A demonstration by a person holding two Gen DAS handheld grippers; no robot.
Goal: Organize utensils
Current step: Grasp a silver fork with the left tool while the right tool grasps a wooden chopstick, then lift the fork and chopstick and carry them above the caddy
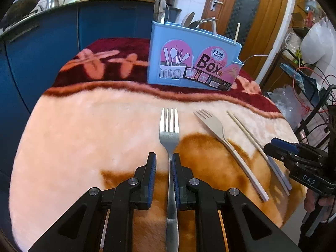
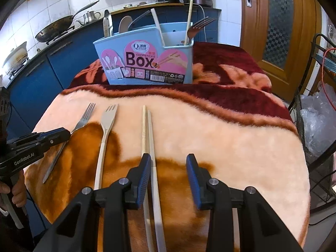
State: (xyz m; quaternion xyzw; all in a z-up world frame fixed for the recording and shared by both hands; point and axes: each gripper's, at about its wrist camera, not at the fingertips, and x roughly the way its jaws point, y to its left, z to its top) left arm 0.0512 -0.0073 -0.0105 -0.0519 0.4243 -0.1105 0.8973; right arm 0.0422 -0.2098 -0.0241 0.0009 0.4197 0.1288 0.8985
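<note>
A metal fork [image 1: 169, 134] lies on the blanket-covered table. My left gripper [image 1: 163, 157] is open, its fingers on either side of the fork's handle, the right pad touching it. It also shows in the right wrist view [image 2: 61, 134]. A beige plastic fork [image 1: 212, 128] [image 2: 107, 124] and a pair of beige chopsticks [image 1: 247, 134] [image 2: 147, 130] lie to the right. My right gripper [image 2: 169, 159] is open, low over the chopsticks, which run beside its left finger. The blue utensil box [image 1: 193, 58] [image 2: 145, 61] stands at the back with utensils in it.
The table carries a plush pink, brown and maroon blanket [image 2: 231, 130]. Blue kitchen cabinets [image 1: 42, 48] stand at left and behind, with a wok [image 2: 54, 29] on the counter. A wooden door [image 2: 279, 21] and a rack with wires and plastic bags [image 2: 319, 105] are at right.
</note>
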